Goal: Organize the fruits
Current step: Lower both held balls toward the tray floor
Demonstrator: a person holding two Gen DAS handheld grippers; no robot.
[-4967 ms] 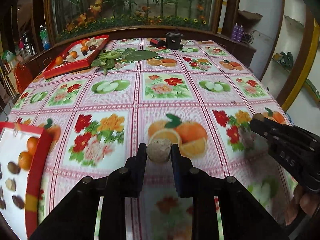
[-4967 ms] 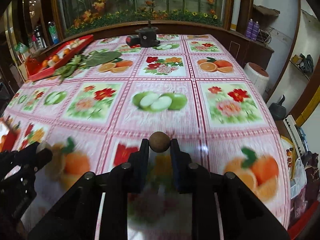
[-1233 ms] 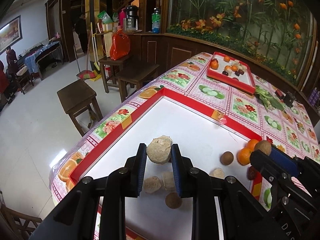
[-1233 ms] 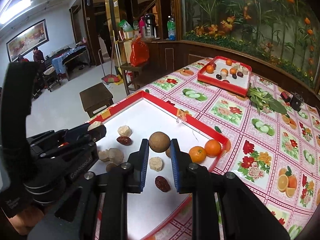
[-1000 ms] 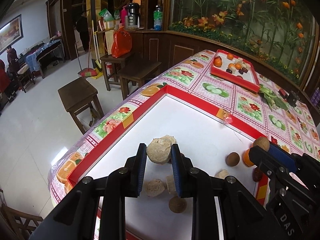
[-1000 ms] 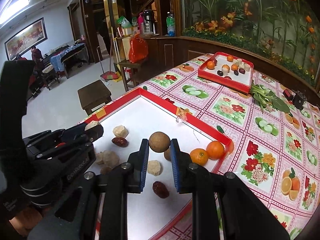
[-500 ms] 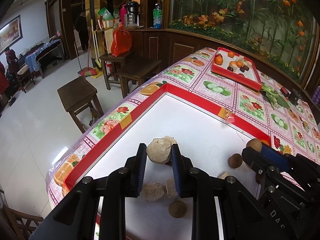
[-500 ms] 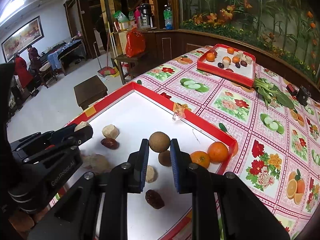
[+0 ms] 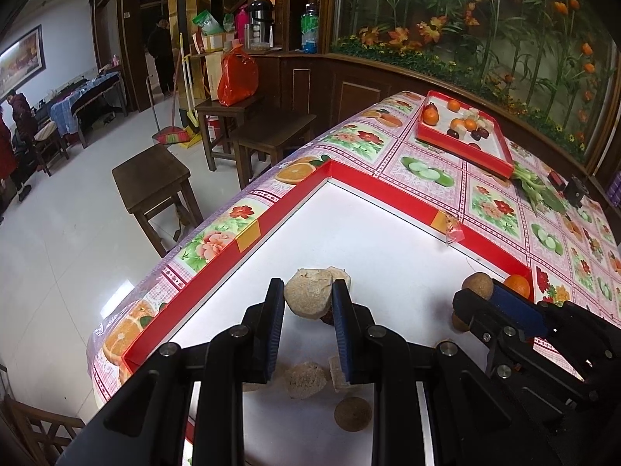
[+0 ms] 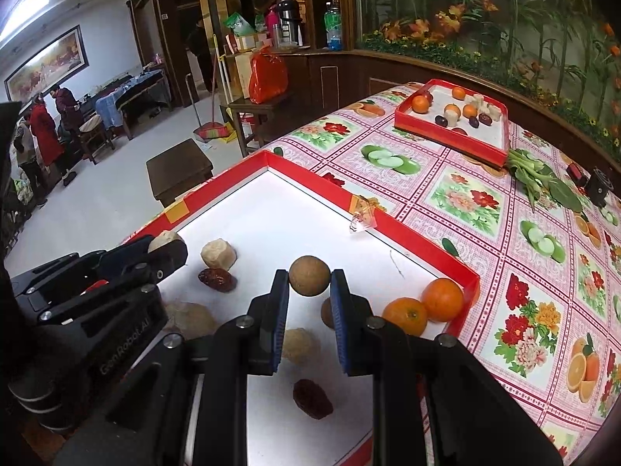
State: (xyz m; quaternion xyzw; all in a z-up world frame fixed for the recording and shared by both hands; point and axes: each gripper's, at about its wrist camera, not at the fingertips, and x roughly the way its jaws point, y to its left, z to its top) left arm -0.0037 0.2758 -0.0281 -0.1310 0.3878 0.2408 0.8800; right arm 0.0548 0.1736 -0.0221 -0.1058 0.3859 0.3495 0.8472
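My L gripper [image 9: 307, 303] clamped on pale rough lump [image 9: 308, 298], over red tray [image 9: 295, 204]; R gripper [image 10: 309, 283] clamped on round brown fruit [image 10: 309, 275]; two oranges [image 10: 425, 306] in tray corner.

only one legible marking: "genrobot.ai" in pale raised letters on the black body of the left gripper [image 10: 167, 250], seen in the right wrist view, running diagonally along its side. label on the green bottle [image 10: 333, 25] on the wooden ledge is too small to read. framed picture [image 10: 46, 63] on the far wall shows no readable text. nothing legible in the left wrist view; the right gripper [image 9: 474, 298] there shows no readable lettering.
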